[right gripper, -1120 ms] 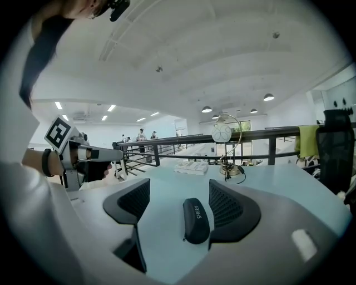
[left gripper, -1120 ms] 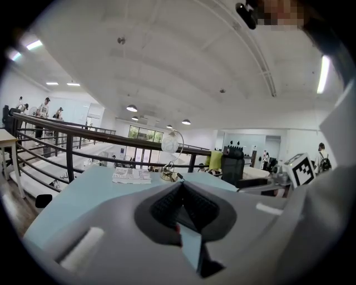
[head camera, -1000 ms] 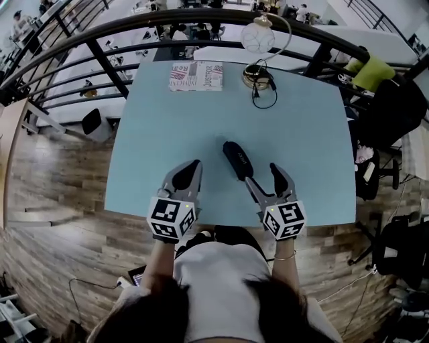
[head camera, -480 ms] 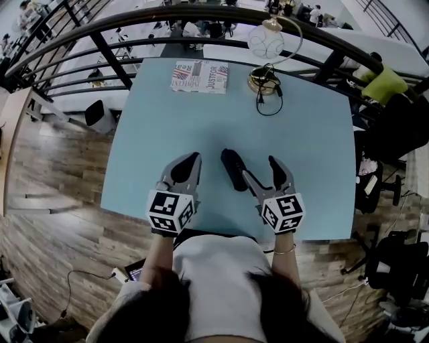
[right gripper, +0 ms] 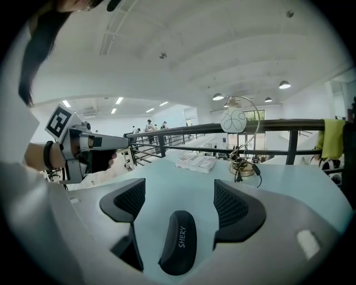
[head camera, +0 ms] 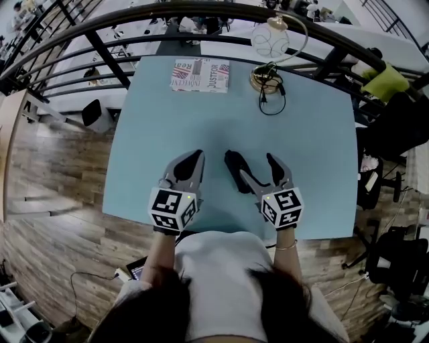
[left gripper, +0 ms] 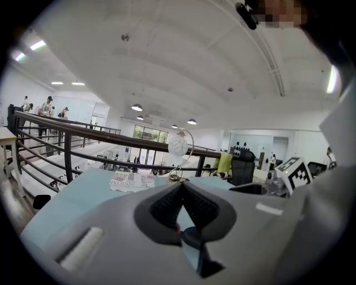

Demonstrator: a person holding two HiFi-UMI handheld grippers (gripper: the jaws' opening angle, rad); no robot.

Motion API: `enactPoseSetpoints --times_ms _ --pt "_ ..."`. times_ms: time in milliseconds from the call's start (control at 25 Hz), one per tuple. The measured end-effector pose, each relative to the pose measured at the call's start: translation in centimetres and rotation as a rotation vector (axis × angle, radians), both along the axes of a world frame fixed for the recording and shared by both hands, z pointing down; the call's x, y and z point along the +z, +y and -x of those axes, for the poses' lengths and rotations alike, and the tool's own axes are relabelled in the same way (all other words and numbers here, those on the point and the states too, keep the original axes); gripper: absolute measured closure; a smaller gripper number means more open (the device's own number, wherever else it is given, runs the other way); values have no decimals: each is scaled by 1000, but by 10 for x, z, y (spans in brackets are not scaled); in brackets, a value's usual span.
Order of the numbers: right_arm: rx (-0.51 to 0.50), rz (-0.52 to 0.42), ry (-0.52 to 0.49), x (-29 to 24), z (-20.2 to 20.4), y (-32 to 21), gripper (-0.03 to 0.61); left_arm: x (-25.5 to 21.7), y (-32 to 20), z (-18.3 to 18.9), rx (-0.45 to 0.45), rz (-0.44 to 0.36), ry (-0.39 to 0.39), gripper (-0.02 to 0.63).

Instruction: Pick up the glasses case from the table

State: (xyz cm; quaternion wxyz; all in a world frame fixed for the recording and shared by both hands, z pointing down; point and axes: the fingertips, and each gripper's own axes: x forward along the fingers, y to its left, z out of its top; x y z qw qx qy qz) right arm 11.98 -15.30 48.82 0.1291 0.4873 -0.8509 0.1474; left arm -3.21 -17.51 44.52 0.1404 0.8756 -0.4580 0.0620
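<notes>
A: Surface?
B: Pale blue table [head camera: 167, 120], with a dark railing [head camera: 201, 13] curving behind its far edge.

A: Items at the far edge?
B: A printed magazine [head camera: 200, 75] lying flat. To its right, a lamp [head camera: 266, 77] with a brass base, a round globe and a black cable looped on the tabletop.

A: Left gripper?
B: The left gripper [head camera: 193, 157] is over the near part of the table. Its own view shows the pads meeting at the tips with nothing between them.

A: Right gripper?
B: The right gripper [head camera: 257, 166] is alongside it, jaws spread wide, clamped on nothing.

A: Glasses case?
B: The black glasses case [head camera: 236, 169] lies on the table near the front edge, at a slant. In the right gripper view it sits between the open jaws, close to their base, with table showing on both sides of it.
</notes>
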Motion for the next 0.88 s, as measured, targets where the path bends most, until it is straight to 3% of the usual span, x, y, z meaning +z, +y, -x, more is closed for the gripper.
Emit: enactPoseSetpoints --times_ms 880 --pt "-76 275 163 122 25 -9 219 40 -6 -3 50 86 12 560"
